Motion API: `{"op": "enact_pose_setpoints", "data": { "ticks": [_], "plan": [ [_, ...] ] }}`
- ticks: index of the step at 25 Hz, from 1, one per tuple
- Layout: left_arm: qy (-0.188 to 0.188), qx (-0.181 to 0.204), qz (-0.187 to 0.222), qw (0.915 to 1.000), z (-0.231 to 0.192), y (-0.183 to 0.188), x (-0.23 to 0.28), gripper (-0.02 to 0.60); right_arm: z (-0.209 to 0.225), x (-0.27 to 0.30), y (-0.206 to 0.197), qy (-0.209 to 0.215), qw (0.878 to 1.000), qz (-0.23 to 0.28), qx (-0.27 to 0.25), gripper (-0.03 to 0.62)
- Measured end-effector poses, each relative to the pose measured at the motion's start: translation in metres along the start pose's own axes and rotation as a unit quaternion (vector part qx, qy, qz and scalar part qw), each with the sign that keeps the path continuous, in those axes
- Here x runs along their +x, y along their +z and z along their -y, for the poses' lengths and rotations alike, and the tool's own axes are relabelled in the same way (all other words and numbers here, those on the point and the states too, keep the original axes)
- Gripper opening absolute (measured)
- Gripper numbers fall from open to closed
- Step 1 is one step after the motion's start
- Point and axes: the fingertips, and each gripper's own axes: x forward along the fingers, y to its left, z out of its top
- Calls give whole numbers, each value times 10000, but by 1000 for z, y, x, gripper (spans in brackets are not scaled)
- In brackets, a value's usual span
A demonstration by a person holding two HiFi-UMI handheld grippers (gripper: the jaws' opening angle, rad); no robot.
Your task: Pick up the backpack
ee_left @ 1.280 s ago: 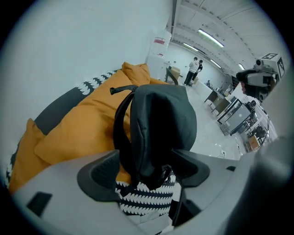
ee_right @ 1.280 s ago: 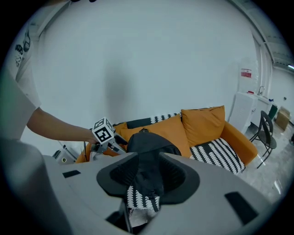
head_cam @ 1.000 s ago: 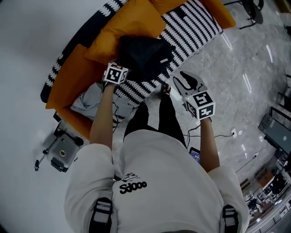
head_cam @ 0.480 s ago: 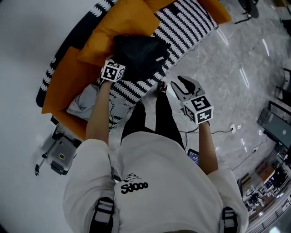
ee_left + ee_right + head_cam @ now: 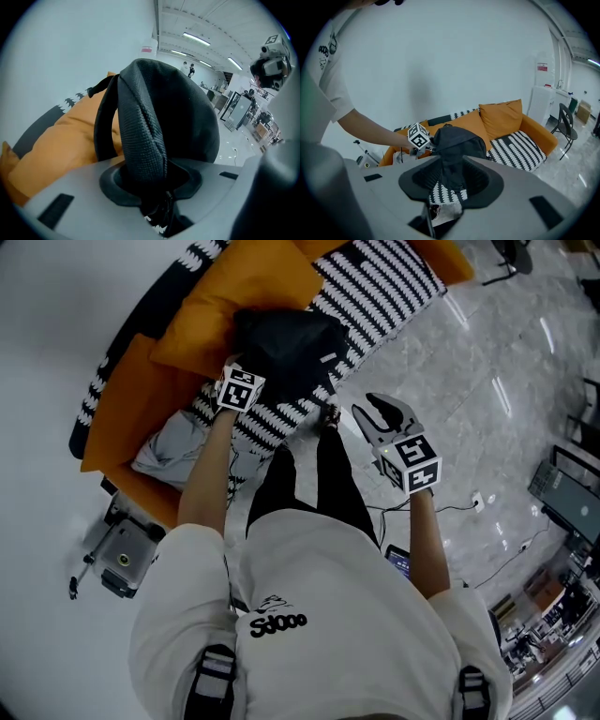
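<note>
A black backpack sits upright on the striped seat of an orange sofa. My left gripper is at the backpack's near left side. In the left gripper view a padded ridge of the backpack fills the space between the jaws. They have just been closing and now press on it. My right gripper hovers over the floor to the right of the sofa's front edge, open with nothing in it. In the right gripper view the backpack shows well beyond the parted jaws.
Orange cushions lie behind the backpack and a black-and-white striped throw covers the seat. A grey garment lies on the sofa's left end. A small device on a stand is on the floor at left. A chair stands beyond the sofa.
My left gripper has moved in against the backpack's side. The right gripper has drifted a little to the left.
</note>
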Motion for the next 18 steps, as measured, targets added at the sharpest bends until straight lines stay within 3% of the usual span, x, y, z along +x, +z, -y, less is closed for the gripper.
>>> {"op": "enact_pose_setpoints", "data": {
  "ticks": [4,12,15,18],
  "plan": [
    [-108,200,68,9997,19,4,-2,49,4,-8,-6,5,10000,41,50,149],
    [-100,72,554,9984,59,24,-24,43,16,-34,-8,-251,9991,309,157,147],
    [-142,92,679,9975,76,27,-30,41,29,-48,-2,-692,9960,541,136,47],
    [-183,85,734,9971,93,32,-37,41,42,-64,3,-938,9919,811,286,34]
  ]
}}
